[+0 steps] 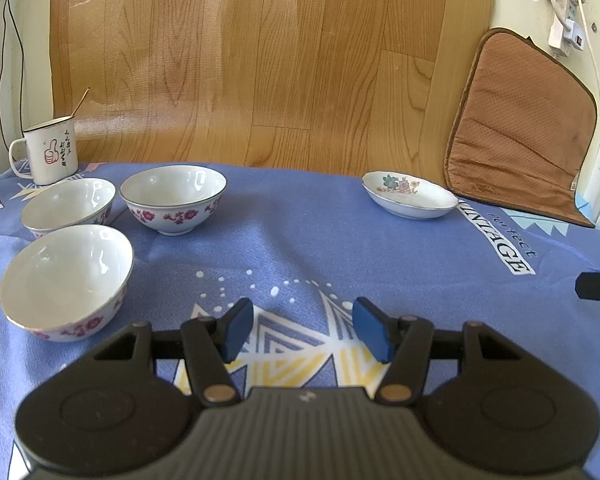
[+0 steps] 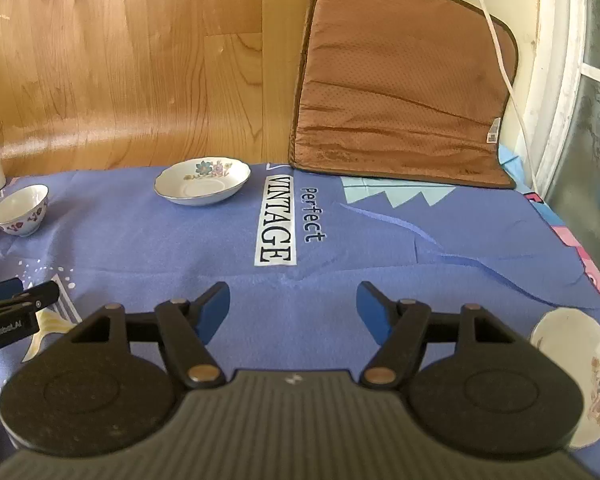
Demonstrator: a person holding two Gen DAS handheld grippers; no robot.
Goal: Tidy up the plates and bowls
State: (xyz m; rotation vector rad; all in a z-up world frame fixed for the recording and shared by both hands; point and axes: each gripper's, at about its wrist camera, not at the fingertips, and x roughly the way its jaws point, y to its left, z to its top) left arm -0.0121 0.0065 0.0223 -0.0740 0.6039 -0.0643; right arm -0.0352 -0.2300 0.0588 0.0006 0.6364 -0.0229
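Note:
Three white bowls with red flower bands stand at the left of the blue cloth: a near one (image 1: 66,280), one behind it (image 1: 68,206) and one to the right (image 1: 173,198). A small flowered plate (image 1: 410,195) (image 2: 202,180) sits far right near the cloth's back edge. A second flowered plate (image 2: 580,372) lies at the near right, partly hidden by my right gripper's body. My left gripper (image 1: 302,330) hovers open over the cloth, nothing between its blue pads. My right gripper (image 2: 294,314) is open too and holds nothing.
A white enamel mug (image 1: 50,152) with a stick in it stands behind the bowls. A brown cushion (image 2: 404,92) leans at the back right, with a white cable (image 2: 500,60) over it. A wooden panel (image 1: 260,60) rises behind the table (image 2: 360,240). The left gripper's finger (image 2: 12,308) shows at the right view's left edge.

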